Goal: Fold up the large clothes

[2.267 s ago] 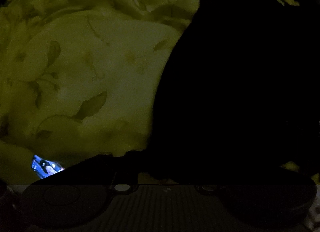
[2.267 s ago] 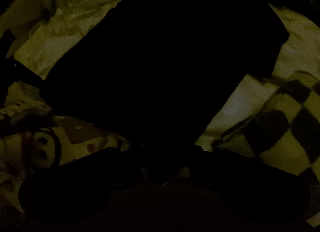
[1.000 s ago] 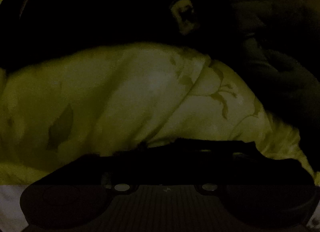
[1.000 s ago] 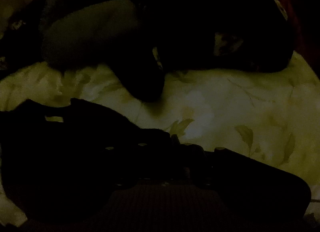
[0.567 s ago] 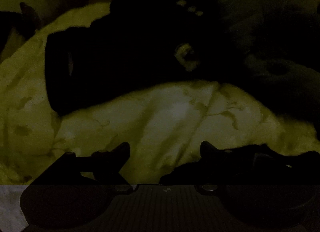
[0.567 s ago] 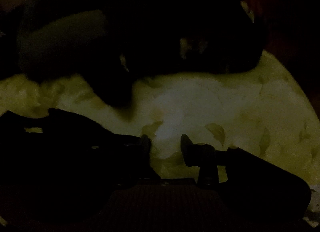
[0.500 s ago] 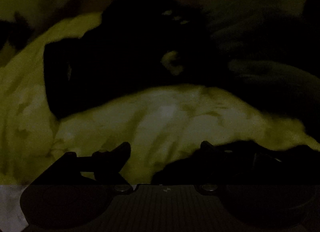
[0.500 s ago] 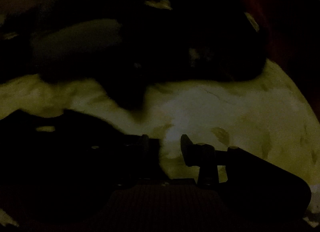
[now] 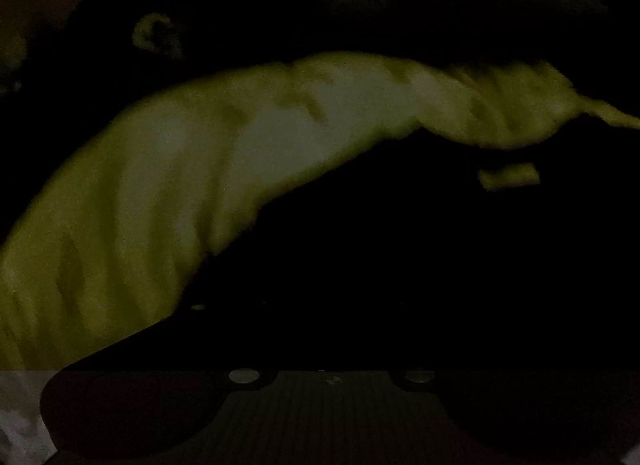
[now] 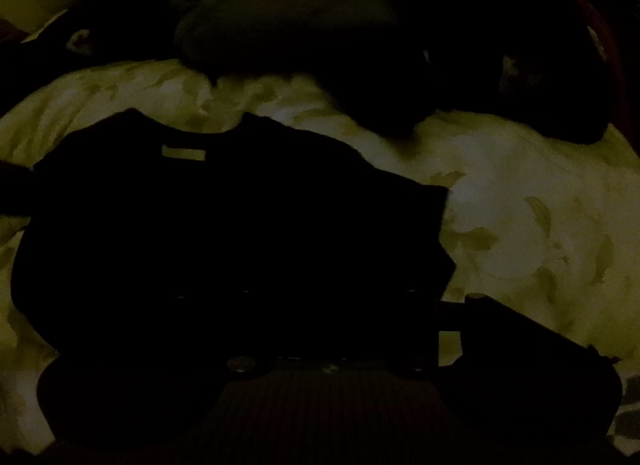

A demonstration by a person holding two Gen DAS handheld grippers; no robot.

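The dark garment, half a second ago low at both views' edges, now fills the foreground, lying folded on the floral bedspread. Both the left hand-held gripper and the right hand-held gripper, then spread, are lost in darkness; I cannot tell their state.

Matt black cloth garment on soft, leaf-printed cloth bedsheet.

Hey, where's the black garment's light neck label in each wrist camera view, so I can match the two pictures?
Left wrist: the neck label sits right of centre, on the black garment.
Right wrist: the label sits upper left, near the garment's collar.
Shared landmark: the leaf-print yellow bedding under the garment.
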